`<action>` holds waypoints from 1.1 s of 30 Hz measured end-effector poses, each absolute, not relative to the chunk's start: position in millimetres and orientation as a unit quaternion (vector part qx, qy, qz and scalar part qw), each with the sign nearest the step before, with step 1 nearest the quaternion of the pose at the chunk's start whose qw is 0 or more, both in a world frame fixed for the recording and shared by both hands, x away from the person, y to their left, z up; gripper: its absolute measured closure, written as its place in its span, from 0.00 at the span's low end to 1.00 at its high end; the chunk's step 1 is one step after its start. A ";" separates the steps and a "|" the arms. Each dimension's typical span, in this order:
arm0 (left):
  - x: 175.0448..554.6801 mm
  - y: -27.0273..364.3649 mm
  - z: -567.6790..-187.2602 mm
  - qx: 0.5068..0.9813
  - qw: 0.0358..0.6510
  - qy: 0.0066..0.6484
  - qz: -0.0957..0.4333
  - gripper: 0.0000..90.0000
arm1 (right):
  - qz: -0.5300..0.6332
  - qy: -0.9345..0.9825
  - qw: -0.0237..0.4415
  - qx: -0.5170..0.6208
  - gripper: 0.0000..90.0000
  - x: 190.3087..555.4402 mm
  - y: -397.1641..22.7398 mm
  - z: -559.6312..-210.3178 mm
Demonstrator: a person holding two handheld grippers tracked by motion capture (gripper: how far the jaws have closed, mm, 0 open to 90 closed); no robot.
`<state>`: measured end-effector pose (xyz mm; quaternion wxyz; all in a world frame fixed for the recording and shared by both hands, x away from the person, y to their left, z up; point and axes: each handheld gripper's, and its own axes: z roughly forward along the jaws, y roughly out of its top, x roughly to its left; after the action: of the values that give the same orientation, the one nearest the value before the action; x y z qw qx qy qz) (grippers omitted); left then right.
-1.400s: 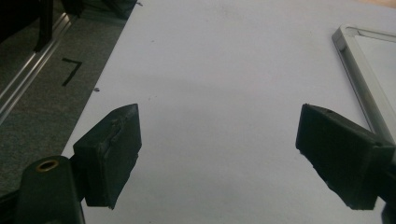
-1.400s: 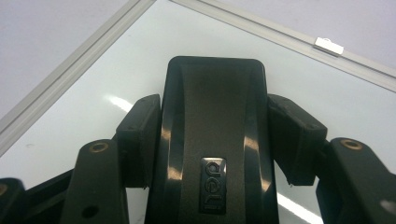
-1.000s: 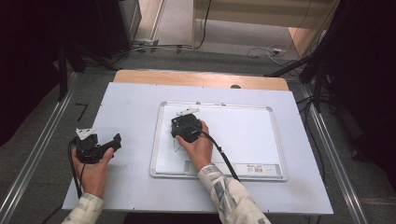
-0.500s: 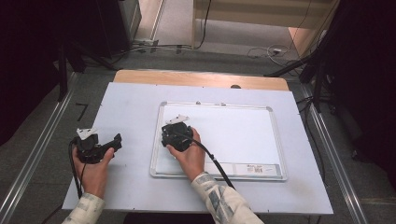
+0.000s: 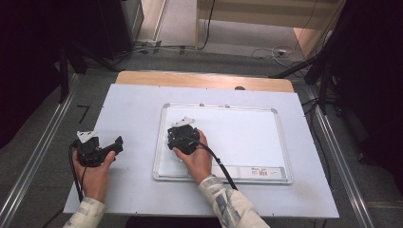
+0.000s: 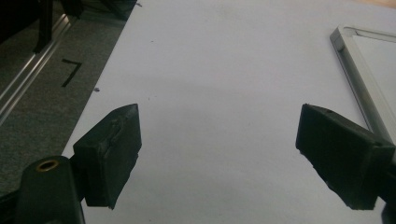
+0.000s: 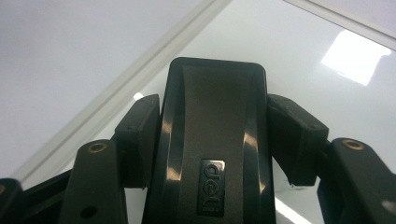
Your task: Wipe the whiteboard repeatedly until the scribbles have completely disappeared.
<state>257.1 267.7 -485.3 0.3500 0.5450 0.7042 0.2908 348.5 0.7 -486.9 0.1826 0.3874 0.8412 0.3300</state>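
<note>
**Jaws: right clamped on eraser, left spread and empty**

Jaws first – the right gripper (image 7: 212, 140) has both black jaws pressed against the sides of a black whiteboard eraser (image 7: 212, 135), which stands between them with a small "deli" badge on its back; the left gripper (image 6: 219, 154) has its jaws wide apart with nothing between them, only bare sheet.

Largest to smallest:

- Bench (image 5: 199, 80) – wooden top, its far edge showing beyond a pale sheet (image 5: 133, 109) that covers most of it. Dark floor and metal rails on both sides, cables on the floor at the back.
- Whiteboard (image 5: 247, 137) – lies flat on the sheet, right of centre, silver frame, surface wiped clean, a label strip along its near edge. In the left gripper view one frame corner (image 6: 345, 42) shows at upper right.
- Right hand (image 5: 195, 159) – over the left part of the board, patterned sleeve coming in from the bottom, black cable trailing back along the wrist.
- Left hand (image 5: 95, 173) – resting on the sheet well left of the board, gripper (image 5: 97, 149) pointing right toward it, apart from the frame.
- Eraser – in the right gripper (image 5: 183, 137), held on the board surface just inside the left frame edge – glare from a lamp reflects off the board beyond it.
</note>
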 end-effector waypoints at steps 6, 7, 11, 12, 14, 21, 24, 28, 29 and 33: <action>258.1 267.1 -486.1 0.546 0.348 0.704 0.290 0.17 | 0.325 0.830 0.189 0.412 0.41 361.3 -23.1 -486.0; 258.2 266.8 -486.1 0.547 0.348 0.704 0.290 0.17 | 0.324 0.828 0.191 0.415 0.41 363.2 -27.3 -485.7; 258.6 266.1 -486.3 0.547 0.348 0.704 0.291 0.17 | 0.324 0.820 0.195 0.429 0.41 370.1 -43.1 -485.7; 258.5 266.2 -486.3 0.547 0.348 0.704 0.290 0.17 | 0.323 0.818 0.196 0.433 0.41 370.9 -46.5 -485.6; 258.6 266.4 -486.5 0.546 0.347 0.705 0.290 0.17 | 0.324 0.815 0.196 0.439 0.41 371.2 -52.2 -485.7; 259.8 264.5 -486.5 0.548 0.346 0.704 0.290 0.17 | 0.322 0.818 0.202 0.432 0.41 359.9 -47.0 -486.4; 260.5 262.6 -486.5 0.549 0.345 0.703 0.291 0.17 | 0.325 0.822 0.196 0.424 0.41 352.8 -34.5 -486.8; 261.2 261.8 -487.0 0.550 0.346 0.702 0.291 0.17 | 0.328 0.831 0.189 0.407 0.41 339.5 -7.7 -487.7; 261.1 262.0 -487.0 0.551 0.345 0.702 0.290 0.17 | 0.329 0.833 0.188 0.402 0.41 336.4 -0.8 -488.0; 260.7 263.1 -486.8 0.550 0.347 0.703 0.290 0.17 | 0.336 0.838 0.176 0.392 0.40 323.1 21.4 -489.2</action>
<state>260.7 263.1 -486.8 0.3465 0.5496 0.7027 0.2901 323.1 21.4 -489.2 0.1760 0.3925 0.8378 0.3363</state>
